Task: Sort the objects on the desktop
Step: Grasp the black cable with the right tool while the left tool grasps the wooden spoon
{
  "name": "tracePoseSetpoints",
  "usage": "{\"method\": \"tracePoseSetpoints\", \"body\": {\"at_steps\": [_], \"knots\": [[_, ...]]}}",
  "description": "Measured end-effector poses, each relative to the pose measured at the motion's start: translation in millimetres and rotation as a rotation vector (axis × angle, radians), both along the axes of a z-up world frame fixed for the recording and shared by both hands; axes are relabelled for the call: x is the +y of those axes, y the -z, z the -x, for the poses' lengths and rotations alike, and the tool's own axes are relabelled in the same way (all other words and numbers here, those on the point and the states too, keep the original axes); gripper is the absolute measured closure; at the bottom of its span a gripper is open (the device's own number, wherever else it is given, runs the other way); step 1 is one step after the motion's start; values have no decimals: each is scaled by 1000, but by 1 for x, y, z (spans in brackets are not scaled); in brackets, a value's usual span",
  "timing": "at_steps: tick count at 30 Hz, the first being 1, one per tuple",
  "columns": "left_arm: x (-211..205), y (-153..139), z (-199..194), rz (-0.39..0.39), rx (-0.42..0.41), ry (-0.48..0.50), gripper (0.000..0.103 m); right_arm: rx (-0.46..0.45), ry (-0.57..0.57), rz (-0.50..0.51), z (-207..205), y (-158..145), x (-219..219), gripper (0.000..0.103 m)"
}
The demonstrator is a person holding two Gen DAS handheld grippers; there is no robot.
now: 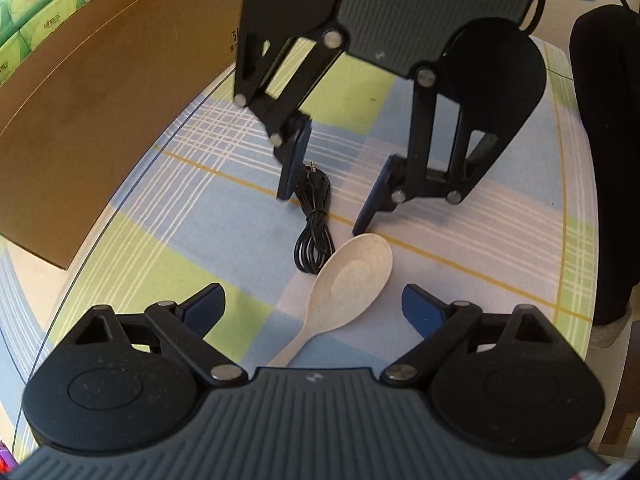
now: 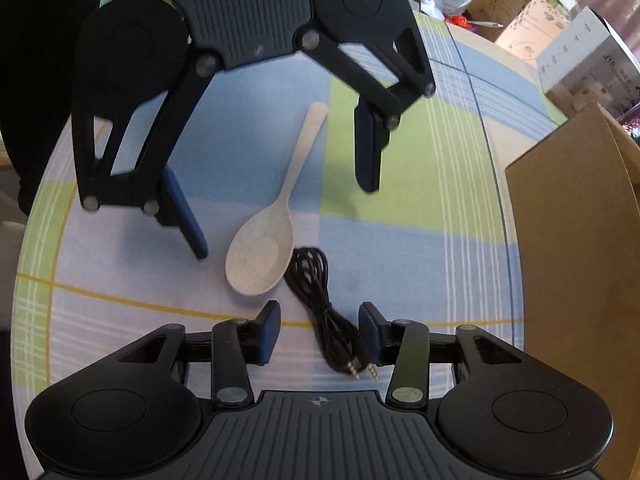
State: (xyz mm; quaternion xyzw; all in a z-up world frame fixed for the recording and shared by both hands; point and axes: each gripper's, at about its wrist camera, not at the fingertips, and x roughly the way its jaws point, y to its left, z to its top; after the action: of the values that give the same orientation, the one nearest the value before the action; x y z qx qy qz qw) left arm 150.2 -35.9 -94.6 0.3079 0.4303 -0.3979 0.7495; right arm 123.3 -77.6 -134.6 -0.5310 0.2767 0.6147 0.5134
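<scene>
Near the surface's middle, from the left wrist, left gripper fingers gape empty around the spoon; from the right wrist, right gripper fingers spread empty around the cable; cardboard box waits at the edge; sorting looks unstarted.

Each tool is black with ribbed grey body, silver pivot screws and blue finger pads.

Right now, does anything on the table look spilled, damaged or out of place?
Nothing stands out. The speckled cream plastic spoon lies flat, intact, beside the bundled black audio cable on the checked tablecloth. No spill shows.
</scene>
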Motion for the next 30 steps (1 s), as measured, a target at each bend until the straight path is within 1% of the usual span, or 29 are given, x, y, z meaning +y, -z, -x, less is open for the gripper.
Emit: {"method": "tracePoseSetpoints", "body": {"at_steps": [2, 6, 8, 9, 10, 13, 15, 16, 17, 19, 21, 24, 25, 26, 28, 30], "knots": [[0, 1, -2, 4, 3, 4, 10, 9, 0, 2, -3, 0, 3, 65], [1, 2, -6, 7, 12, 0, 10, 35, 22, 11, -8, 1, 10, 80], [2, 3, -8, 10, 15, -7, 10, 57, 71, 17, -12, 0, 13, 84], [3, 3, -9, 10, 14, -12, 10, 71, 104, 20, -13, 0, 12, 90], [3, 3, -11, 11, 13, -19, 10, 80, 135, 20, -15, 0, 12, 93], [4, 3, -14, 19, 24, -32, 12, 110, 259, 9, -25, -1, 6, 94], [3, 4, -16, 21, 30, -27, 19, 129, 379, -5, -33, -1, -4, 94], [3, 4, -17, 20, 35, -22, 25, 134, 444, -6, -37, -1, -9, 94], [2, 4, -18, 18, 40, -17, 25, 150, 509, -14, -42, -2, -16, 94], [-1, 4, -20, 17, 47, 5, 25, 214, 639, -58, -51, -5, -33, 94], [-3, 4, -22, 15, 58, 35, 25, 259, 747, -92, -54, -5, -47, 94], [-5, 4, -28, -3, 85, 88, 25, 266, 829, -110, -50, -4, -57, 94], [-6, 4, -28, -10, 93, 101, 29, 270, 850, -119, -41, -6, -62, 94], [-10, 3, -21, -13, 103, 112, 36, 274, 870, -127, -40, -7, -65, 94], [-13, 4, -18, -21, 121, 132, 41, 275, 926, -143, -37, -8, -73, 94], [-15, 7, -17, -30, 135, 154, 42, 277, 981, -161, -37, -9, -71, 94]]}}
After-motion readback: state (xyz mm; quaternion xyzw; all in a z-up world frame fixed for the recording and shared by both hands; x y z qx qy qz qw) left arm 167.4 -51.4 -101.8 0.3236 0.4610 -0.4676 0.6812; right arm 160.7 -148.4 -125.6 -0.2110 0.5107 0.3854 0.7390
